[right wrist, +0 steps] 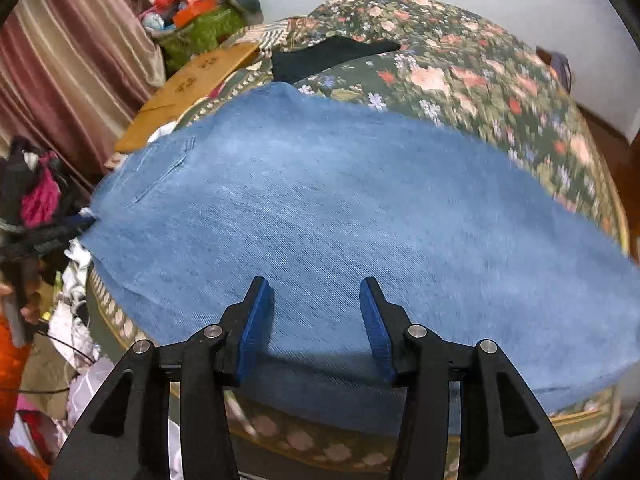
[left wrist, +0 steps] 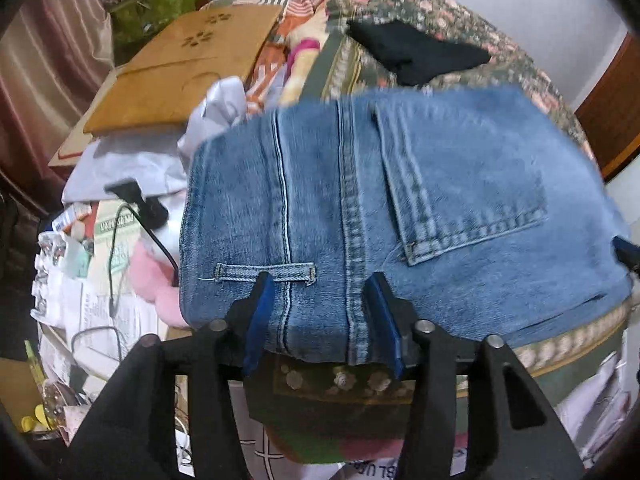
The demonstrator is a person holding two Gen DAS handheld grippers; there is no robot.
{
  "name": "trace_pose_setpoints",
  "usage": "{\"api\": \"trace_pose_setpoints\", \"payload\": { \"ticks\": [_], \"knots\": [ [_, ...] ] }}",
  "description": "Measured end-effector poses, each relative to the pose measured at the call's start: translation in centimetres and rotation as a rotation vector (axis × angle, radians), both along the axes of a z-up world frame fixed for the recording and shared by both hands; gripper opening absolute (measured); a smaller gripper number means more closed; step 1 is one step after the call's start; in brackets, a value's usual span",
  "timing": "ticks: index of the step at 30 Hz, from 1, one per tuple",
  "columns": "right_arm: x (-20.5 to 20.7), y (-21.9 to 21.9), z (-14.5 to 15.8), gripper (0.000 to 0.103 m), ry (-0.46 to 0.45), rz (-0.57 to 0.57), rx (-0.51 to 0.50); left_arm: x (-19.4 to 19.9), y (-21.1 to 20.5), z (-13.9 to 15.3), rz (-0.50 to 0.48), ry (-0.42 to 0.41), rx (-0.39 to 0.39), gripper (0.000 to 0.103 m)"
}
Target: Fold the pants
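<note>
Blue denim pants (left wrist: 420,208) lie folded lengthwise on a floral bedspread (left wrist: 440,12), waist end toward the left wrist camera, with a back pocket and belt loop showing. My left gripper (left wrist: 320,284) is open, its blue pads either side of the waistband's near edge. In the right wrist view the pants (right wrist: 340,220) stretch across the bed as a plain leg panel. My right gripper (right wrist: 316,288) is open over the near edge of the denim, holding nothing. The other gripper shows at the pants' left end (right wrist: 60,232).
A black garment (left wrist: 412,52) lies on the bedspread (right wrist: 480,60) beyond the pants. A brown board (left wrist: 180,68), a green box (left wrist: 160,0), white cloth, papers and cables crowd the left side. Curtains (right wrist: 68,60) hang at the far left.
</note>
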State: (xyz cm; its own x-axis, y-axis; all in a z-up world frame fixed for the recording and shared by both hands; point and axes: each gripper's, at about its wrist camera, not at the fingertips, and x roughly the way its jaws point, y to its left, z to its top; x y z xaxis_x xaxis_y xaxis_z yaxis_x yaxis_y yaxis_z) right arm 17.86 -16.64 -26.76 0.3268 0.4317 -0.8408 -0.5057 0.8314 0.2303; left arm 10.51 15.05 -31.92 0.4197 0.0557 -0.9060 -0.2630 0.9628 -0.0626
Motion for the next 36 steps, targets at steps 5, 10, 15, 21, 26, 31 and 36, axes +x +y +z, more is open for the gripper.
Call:
{"api": "trace_pose_setpoints", "payload": {
  "ticks": [5, 10, 15, 21, 26, 31, 36],
  "knots": [
    [-0.1, -2.3, 1.0, 0.045, -0.017, -0.032, -0.003, 0.8, -1.5, 2.0, -0.024, 0.035, 0.075, 0.051],
    [0.6, -6.4, 2.5, 0.045, -0.063, -0.121, 0.027, 2.0, -4.3, 6.4, -0.070, -0.048, 0.117, 0.052],
    [0.6, -12.1, 4.6, 0.050, -0.150, -0.262, 0.043, 4.3, -9.0, 11.0, -0.130, -0.169, 0.146, 0.066],
    [-0.6, -19.8, 5.4, 0.050, -0.188, -0.449, 0.054, 8.2, -15.7, 13.1, -0.221, -0.251, 0.113, 0.084],
    [-2.0, -25.6, 4.4, 0.050, -0.177, -0.588, 0.017, 11.7, -22.5, 11.1, -0.316, -0.205, 0.068, 0.086],
    [-2.4, -30.8, 1.8, 0.050, -0.125, -0.715, -0.013, 12.8, -28.2, 6.9, -0.404, -0.101, 0.045, 0.086],
    [-1.3, -34.1, -1.0, 0.050, -0.062, -0.811, 0.036, 12.9, -32.3, 3.2, -0.473, -0.012, 0.079, 0.086]
  ]
}}
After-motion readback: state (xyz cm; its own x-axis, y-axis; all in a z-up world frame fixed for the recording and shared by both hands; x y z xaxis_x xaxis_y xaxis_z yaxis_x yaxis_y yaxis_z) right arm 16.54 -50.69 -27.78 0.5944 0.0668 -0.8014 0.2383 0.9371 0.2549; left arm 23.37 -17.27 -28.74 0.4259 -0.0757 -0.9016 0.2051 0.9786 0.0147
